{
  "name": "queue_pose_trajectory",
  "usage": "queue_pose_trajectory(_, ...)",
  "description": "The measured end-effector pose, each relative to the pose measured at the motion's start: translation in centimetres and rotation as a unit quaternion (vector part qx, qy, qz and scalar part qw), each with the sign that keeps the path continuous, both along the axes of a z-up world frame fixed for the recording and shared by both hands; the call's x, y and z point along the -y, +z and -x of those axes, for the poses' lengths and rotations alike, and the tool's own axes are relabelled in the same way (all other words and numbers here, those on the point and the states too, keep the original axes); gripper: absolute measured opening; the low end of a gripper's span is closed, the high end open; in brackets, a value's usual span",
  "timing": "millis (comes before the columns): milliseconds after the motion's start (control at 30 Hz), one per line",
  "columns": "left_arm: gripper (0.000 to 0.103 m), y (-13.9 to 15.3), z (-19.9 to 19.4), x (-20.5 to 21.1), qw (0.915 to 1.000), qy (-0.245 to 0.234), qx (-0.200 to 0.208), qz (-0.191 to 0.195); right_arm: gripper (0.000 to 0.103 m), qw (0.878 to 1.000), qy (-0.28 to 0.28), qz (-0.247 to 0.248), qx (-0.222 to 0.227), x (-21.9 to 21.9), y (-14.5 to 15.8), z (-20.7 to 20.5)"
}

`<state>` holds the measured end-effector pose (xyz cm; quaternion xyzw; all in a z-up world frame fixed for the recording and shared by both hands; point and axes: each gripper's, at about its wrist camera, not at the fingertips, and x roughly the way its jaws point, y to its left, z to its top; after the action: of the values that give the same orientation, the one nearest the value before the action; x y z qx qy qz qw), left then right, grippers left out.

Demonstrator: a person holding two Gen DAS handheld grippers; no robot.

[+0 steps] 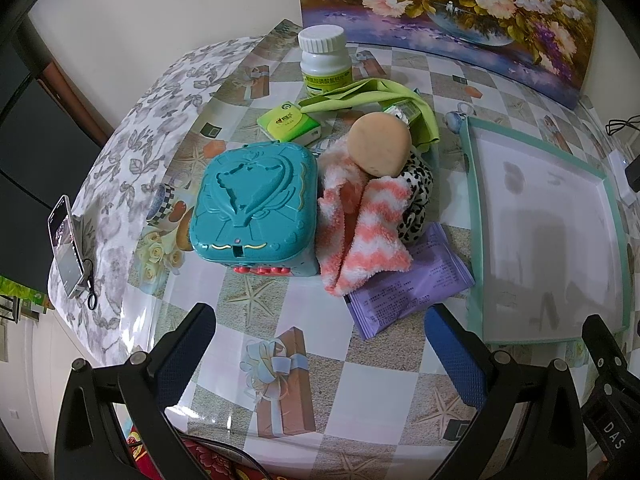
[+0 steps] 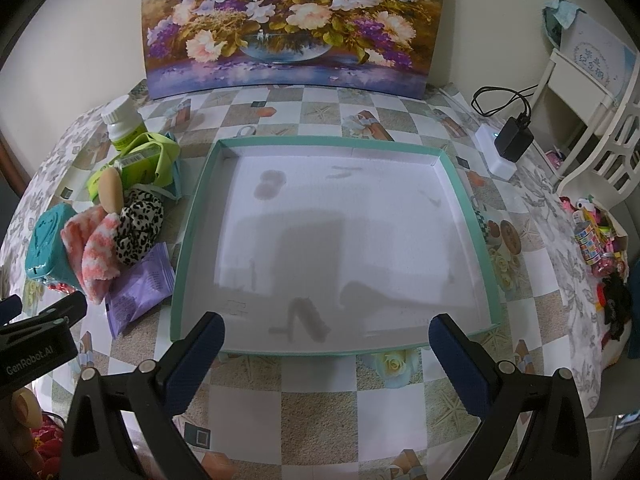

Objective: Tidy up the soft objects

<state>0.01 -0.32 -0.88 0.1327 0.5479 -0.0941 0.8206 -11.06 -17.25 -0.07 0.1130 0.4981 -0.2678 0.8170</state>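
Nothing is sorted yet: both the left tongs [image 1: 320, 344] and right tongs [image 2: 326, 354] hang spread and empty, so the pink sock [image 1: 366, 228], mid-frame beside the empty tray [image 2: 192, 216], likely wants pinching first.

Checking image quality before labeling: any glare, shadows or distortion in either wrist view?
Left wrist view: heavy fisheye bending at the edges, soft glare on the glossy tablecloth, the tray floor shadowed. Right wrist view: same barrel distortion, dark corners, broad shadows across the tray floor, painting bowed but sharp.
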Motion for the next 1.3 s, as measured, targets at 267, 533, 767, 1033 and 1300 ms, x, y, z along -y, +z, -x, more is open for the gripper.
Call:
queue_pose_trajectory(267, 0.103, 0.1, -0.1, 0.0, 1.0, 0.0, 0.0, 0.0, 0.103, 1.0, 0.0, 0.0, 0.0, 0.0, 0.0, 0.0)
queue_pose_trajectory(533, 0.103, 0.1, -0.1, -0.1, 1.0, 0.003, -0.001, 0.008, 0.103, 1.0, 0.0, 0.0, 0.0, 0.0, 0.0, 0.0)
queue_pose_trajectory(767, 0.103, 1.3, -1.6, -3.2, 0.995, 0.071, 0.023, 0.066, 0.103, 0.999, 0.036, -0.003, 0.013, -1.1, 0.1, -1.0)
queue_pose_trajectory(1033, 0.103, 0.9, -3.4, -6.5, 0.9842, 0.135, 0.02, 0.112, 0.103, 0.989, 0.134, -0.043, 0.04, -4.6, 0.0, -3.9)
queue_pose_trajectory(1300, 0.103, -0.3, -4.2, -6.1, 0.9865, 0.11, -0.001, 0.122, 0.103, 0.979, 0.184, -0.069, 0.044, -6.8, -1.1, -6.4)
